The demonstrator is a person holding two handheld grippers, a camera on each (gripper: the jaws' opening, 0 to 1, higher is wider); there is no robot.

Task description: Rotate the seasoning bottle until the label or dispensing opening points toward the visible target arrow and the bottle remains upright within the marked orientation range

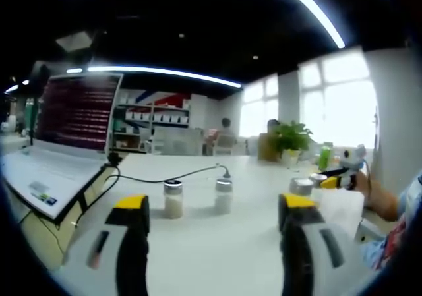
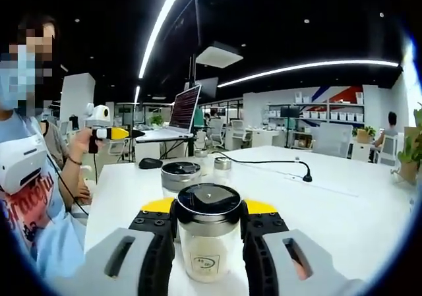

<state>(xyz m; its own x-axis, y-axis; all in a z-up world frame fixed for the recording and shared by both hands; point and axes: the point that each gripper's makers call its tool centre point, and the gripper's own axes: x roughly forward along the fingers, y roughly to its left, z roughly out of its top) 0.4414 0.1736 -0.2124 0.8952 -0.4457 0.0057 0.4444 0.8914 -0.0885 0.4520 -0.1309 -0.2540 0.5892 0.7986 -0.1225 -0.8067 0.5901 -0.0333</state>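
My right gripper is shut on a clear seasoning bottle with a dark metal lid. The bottle stands upright on the white table and a small printed mark on its glass faces the camera. Another lidded bottle stands just behind it and a smaller one farther off. My left gripper is open above the table with nothing between its jaws. Beyond it stand two bottles, one left and one right. At the right a hand holds the right gripper beside a bottle.
An open laptop sits at the table's left end, with a black cable running behind the bottles. A potted plant stands at the far edge. A mouse lies near the laptop. A person stands to the left.
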